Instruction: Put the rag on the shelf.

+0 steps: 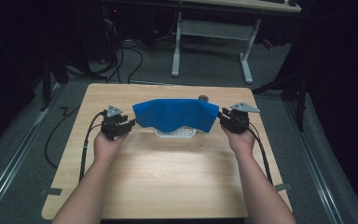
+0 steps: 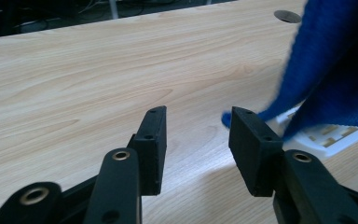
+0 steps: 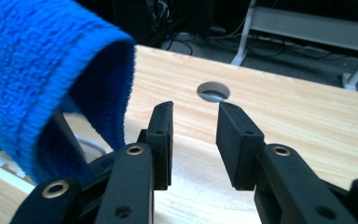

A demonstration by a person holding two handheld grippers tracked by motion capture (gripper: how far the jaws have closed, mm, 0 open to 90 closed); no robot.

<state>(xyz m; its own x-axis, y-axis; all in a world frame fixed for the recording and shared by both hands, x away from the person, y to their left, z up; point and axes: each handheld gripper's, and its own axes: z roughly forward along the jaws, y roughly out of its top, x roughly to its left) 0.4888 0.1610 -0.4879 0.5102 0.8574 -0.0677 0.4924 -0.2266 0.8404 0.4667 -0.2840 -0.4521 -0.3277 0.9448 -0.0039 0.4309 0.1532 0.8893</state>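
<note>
**A:** Where is the blue towel (image 1: 176,115) for you right now?

**B:** It is draped over the white slotted rack (image 1: 176,133), toward the far edge of the worktop (image 1: 168,168) and about midway between its left and right edges. You have one gripper at each end of it.

**A:** And your left gripper (image 1: 121,126)?

**B:** Your jaws there are spread, with bare wood between them. In the left gripper view the towel's hanging edge comes down just beside the outer face of one jaw, and its lowest tip shows right behind that jaw. Whether cloth and jaw touch, I cannot tell. Nothing is pinched.

**A:** The right gripper (image 1: 224,119)?

**B:** Your jaws are parted there too and hold nothing. In the right gripper view the towel's folded end hangs to one side of the jaws, close to the nearer jaw's arm but outside the gap. Through the gap you see the worktop and the round cable hole (image 3: 213,91) near its far edge.
</note>
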